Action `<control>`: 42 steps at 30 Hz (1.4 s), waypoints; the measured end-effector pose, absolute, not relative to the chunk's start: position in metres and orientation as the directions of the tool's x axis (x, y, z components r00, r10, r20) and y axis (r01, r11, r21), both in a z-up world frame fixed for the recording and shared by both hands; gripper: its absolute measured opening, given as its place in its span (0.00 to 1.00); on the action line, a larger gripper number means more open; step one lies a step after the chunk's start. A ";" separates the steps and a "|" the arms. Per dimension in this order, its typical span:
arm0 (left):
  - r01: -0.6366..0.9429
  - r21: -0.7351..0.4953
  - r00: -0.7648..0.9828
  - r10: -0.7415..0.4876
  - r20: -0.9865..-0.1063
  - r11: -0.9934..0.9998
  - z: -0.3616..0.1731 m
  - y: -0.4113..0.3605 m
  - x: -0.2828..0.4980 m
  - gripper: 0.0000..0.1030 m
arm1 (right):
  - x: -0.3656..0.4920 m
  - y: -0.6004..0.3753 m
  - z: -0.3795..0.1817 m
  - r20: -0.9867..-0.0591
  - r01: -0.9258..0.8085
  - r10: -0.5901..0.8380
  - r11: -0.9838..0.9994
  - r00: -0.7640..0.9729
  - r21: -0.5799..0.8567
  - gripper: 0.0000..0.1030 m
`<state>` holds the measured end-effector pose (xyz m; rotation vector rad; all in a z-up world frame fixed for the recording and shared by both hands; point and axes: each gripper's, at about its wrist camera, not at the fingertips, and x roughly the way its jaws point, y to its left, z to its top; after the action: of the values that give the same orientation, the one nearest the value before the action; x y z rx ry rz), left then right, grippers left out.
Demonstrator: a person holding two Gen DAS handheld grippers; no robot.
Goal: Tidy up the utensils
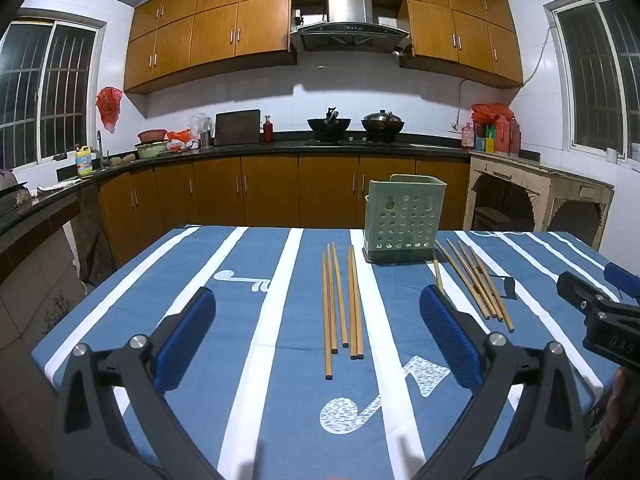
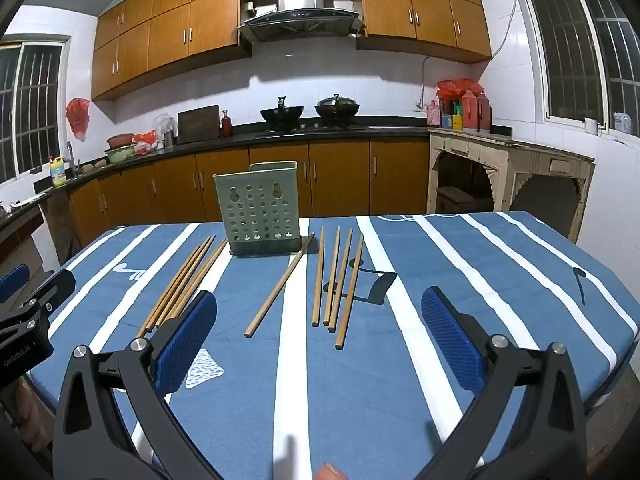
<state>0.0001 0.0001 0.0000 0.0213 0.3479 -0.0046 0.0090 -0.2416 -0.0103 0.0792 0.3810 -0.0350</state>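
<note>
Wooden chopsticks (image 1: 340, 300) loose on striped cloth, green perforated holder (image 1: 402, 220) upright, both grippers spread, empty

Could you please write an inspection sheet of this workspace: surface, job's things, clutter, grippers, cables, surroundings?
Surface: table with blue striped cloth.
Job's things: green holder, upright, empty as far as seen; left chopsticks and right chopsticks lie flat on either side of it; single chopstick apart.
Clutter: nothing seen on the table.
Grippers: left hand-held gripper and right hand-held gripper open, holding nothing.
Cables: wall cord.
Surroundings: kitchen counter, woks, cabinets.
</note>
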 end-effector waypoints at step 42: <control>0.011 0.020 0.938 -0.003 -0.347 1.000 0.000 0.000 0.000 0.96 | 0.010 -0.245 -0.012 -0.378 0.049 -0.016 0.996 0.926 0.077 0.98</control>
<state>0.0003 -0.0003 0.0000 0.0222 0.3547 -0.0072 0.0100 -0.2452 -0.0116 0.0858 0.3869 -0.0334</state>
